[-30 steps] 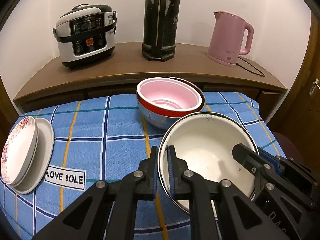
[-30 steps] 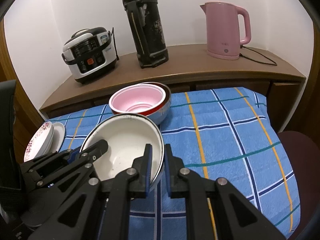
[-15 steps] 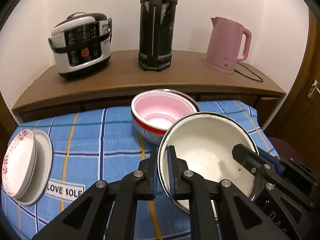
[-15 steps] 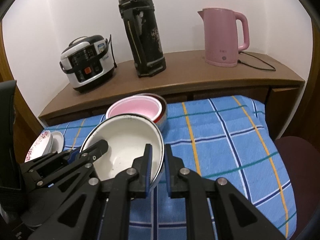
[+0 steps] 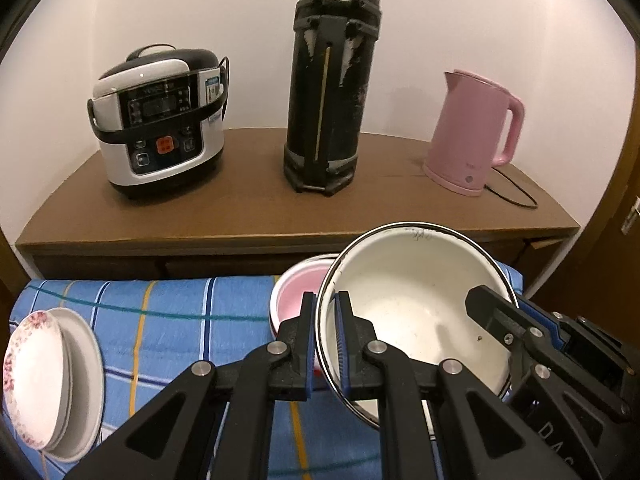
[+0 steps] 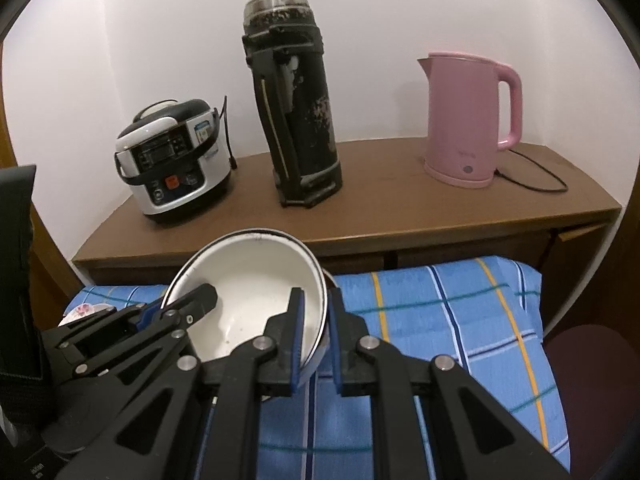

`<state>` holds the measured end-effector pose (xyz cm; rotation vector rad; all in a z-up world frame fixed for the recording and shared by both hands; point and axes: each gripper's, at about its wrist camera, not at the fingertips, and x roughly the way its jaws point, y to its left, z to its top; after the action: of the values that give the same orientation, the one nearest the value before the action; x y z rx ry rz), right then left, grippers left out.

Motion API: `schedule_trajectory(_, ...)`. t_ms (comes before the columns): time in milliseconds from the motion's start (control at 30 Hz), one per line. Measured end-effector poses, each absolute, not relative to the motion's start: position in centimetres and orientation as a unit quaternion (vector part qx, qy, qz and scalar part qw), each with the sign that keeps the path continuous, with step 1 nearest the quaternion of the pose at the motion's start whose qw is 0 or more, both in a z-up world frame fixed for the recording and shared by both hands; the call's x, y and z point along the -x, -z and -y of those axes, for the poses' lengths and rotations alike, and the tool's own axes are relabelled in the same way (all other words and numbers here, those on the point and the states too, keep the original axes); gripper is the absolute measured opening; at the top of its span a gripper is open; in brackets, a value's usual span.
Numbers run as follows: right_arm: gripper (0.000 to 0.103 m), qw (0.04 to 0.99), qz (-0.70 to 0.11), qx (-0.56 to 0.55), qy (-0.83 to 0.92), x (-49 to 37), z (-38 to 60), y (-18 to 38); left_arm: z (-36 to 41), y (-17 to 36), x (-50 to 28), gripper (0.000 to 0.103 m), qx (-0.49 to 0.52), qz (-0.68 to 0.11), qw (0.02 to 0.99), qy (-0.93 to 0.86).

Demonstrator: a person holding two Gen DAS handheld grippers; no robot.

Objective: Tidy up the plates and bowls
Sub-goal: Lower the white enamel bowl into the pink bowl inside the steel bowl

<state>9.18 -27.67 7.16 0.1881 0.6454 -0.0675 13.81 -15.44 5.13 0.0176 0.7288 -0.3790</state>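
While clamped from both sides, white enamel bowl (image 5: 404, 304) lifted clear of the blue checked cloth (image 5: 168, 312).

Left gripper (image 5: 325, 344) pinched tight on the near-left rim, right gripper (image 6: 315, 340) pinched on the opposite rim, one finger of each inside the bowl. Just behind and partly hidden: pink bowl (image 5: 296, 292). Far left on the cloth: stack of plates (image 5: 52, 376). Beyond, on the wooden shelf (image 5: 256, 208): rice cooker (image 5: 160, 120), black flask (image 5: 332, 84), pink kettle (image 5: 472, 132).
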Motion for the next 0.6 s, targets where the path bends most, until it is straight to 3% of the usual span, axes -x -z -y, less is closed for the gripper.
schedule_trajectory(600, 0.011, 0.925, -0.367, -0.095, 0.016, -15.1, 29.0, -3.2, 16.3, -0.8, -19.4, 0.010, 0.001, -0.399, 0.902, 0.162)
